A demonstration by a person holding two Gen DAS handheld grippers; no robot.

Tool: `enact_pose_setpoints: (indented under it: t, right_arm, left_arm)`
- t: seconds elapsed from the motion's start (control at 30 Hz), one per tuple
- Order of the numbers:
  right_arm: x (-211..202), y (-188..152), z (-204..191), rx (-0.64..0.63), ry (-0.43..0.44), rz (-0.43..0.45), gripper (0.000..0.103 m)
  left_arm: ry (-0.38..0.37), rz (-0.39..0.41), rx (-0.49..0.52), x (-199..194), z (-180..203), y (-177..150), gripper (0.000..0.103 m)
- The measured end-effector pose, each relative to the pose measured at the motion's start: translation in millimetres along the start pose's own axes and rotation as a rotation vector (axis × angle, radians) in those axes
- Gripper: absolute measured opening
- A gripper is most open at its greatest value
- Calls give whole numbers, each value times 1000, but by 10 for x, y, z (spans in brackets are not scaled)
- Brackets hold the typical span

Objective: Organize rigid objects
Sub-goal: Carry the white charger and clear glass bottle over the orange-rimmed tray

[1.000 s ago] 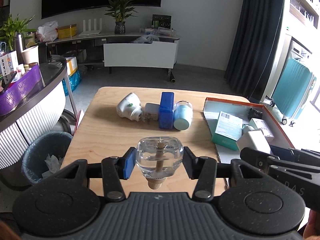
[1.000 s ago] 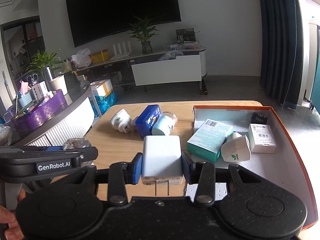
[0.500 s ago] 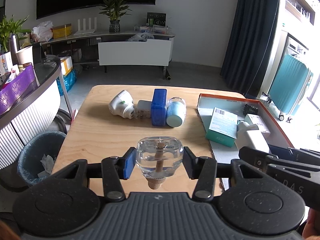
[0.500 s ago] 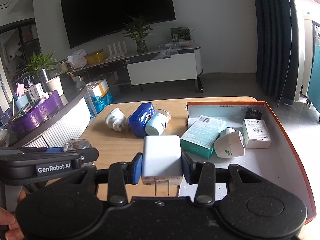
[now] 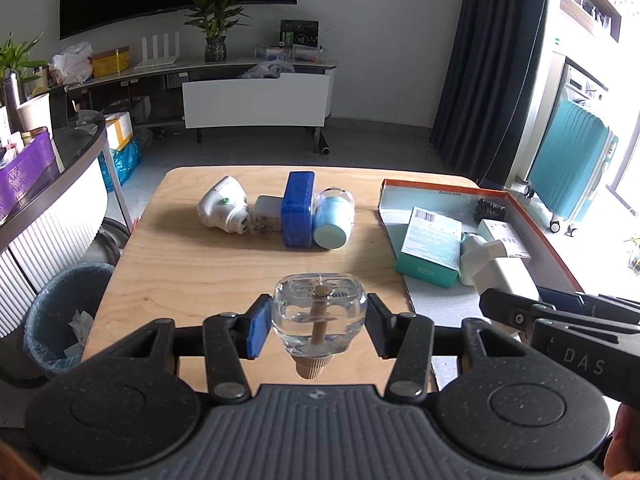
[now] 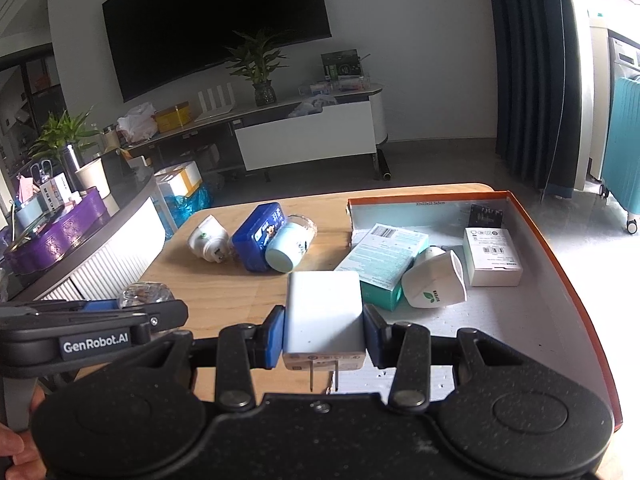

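At lower centre of the left wrist view, a clear glass bottle (image 5: 319, 316) is clamped by the left gripper (image 5: 318, 326). A white charger (image 6: 323, 312) is pinched by the right gripper (image 6: 323, 336), low in its frame. Beyond, mid-frame on the wooden table (image 5: 192, 256), a blue box (image 5: 298, 208) is seen; the orange-rimmed tray (image 6: 560, 248) is at right.

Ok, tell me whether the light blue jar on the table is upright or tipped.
Tipped. The light blue jar lies on its side on the table, against the blue box.
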State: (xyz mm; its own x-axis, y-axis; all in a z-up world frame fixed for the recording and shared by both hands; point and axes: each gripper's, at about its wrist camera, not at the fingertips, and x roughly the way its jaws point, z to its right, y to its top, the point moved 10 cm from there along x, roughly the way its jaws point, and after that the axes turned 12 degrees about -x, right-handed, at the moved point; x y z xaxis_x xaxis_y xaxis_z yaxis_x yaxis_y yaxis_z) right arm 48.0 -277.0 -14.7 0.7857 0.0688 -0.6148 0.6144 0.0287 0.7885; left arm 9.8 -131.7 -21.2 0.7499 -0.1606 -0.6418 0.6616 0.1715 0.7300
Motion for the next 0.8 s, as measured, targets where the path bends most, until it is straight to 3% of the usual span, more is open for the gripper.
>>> enact_pose_setpoints:
  t: [0.8]
  right_arm:
    - [-73,-130,457,48,-79,-12,50]
  left_arm:
    - [-59,-42,50,162,431,-119,50]
